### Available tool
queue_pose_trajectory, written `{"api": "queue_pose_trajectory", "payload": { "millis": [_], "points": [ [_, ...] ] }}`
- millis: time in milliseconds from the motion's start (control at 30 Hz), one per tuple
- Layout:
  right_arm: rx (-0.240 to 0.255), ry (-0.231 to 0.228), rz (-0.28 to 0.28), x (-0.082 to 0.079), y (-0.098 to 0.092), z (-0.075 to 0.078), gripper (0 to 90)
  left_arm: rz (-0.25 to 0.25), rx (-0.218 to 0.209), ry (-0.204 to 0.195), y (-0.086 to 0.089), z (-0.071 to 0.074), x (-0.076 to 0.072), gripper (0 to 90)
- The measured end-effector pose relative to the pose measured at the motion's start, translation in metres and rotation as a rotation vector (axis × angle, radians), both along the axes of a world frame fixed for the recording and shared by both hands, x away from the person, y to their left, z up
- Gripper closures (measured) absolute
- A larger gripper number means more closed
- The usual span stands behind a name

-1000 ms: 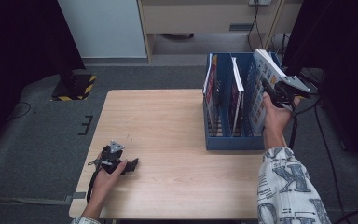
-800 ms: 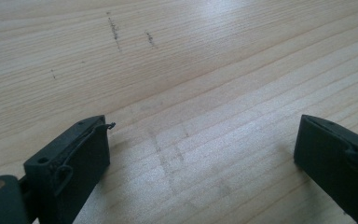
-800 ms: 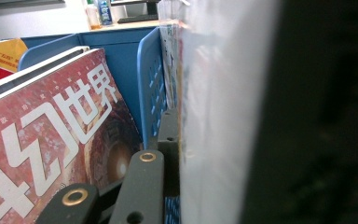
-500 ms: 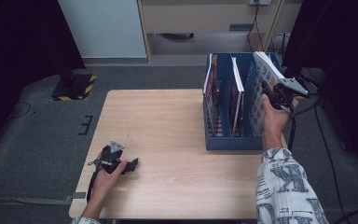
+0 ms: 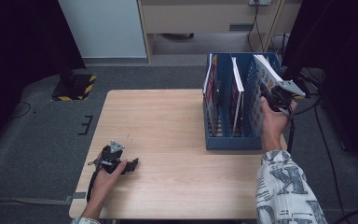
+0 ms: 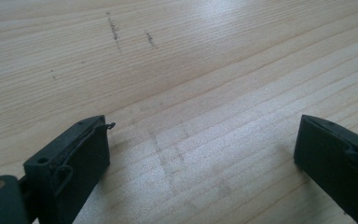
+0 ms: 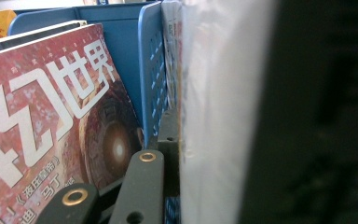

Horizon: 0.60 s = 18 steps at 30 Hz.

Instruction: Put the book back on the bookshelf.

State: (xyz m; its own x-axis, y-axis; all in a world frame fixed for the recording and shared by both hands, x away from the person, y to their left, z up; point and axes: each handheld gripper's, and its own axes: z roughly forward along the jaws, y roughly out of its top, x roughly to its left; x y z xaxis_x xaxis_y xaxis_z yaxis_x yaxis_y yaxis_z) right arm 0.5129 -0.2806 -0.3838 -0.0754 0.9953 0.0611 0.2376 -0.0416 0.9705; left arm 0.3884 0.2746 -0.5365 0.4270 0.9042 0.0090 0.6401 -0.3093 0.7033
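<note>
little has moved: your right gripper (image 5: 266, 91) stays clamped on magazine (image 5: 264, 70) tilted over blue rack (image 5: 230, 141) rightmost slot. left gripper (image 5: 131, 165) rests wide open, empty, on table (image 5: 168, 121). risk: tilted magazine catches divider, tips rack.

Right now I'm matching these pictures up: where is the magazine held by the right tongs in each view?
High view: the magazine leans at the blue rack's right end, upper right.
Right gripper view: its pale pages stand right of centre, pinched.
Left gripper view: bare table.
Shared landmark: the blue rack.
</note>
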Motion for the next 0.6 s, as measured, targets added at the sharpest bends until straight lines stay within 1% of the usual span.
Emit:
{"api": "queue_pose_trajectory", "payload": {
  "millis": [100, 133, 367, 400, 500, 600],
  "points": [
    [0.002, 0.004, 0.001, -0.001, 0.0001, -0.001, 73.8, 0.0, 0.0, 0.0, 0.0, 0.0, 0.0, 2.3],
    [-0.003, 0.014, 0.006, -0.002, -0.0002, -0.0022, 73.8, 0.0, 0.0, 0.0, 0.0, 0.0, 0.0, 2.3],
    [-0.011, 0.017, 0.016, -0.0054, 0.0001, -0.0062, 73.7, 0.0, 0.0, 0.0, 0.0, 0.0, 0.0001, 2.3],
    [-0.008, 0.023, 0.029, -0.0063, -0.0005, -0.0061, 73.6, 0.0, -0.001, 0.0, 0.0, 0.0, 0.0001, 2.3],
    [-0.009, 0.031, 0.04, -0.007, -0.0006, -0.0057, 73.0, -0.001, 0.0, 0.001, 0.0001, 0.0, 0.0002, 2.2],
    [-0.002, 0.027, 0.053, -0.0081, -0.001, -0.0035, 72.3, 0.0, 0.0, 0.001, 0.0, 0.0, 0.0002, 2.3]
  ]
}}
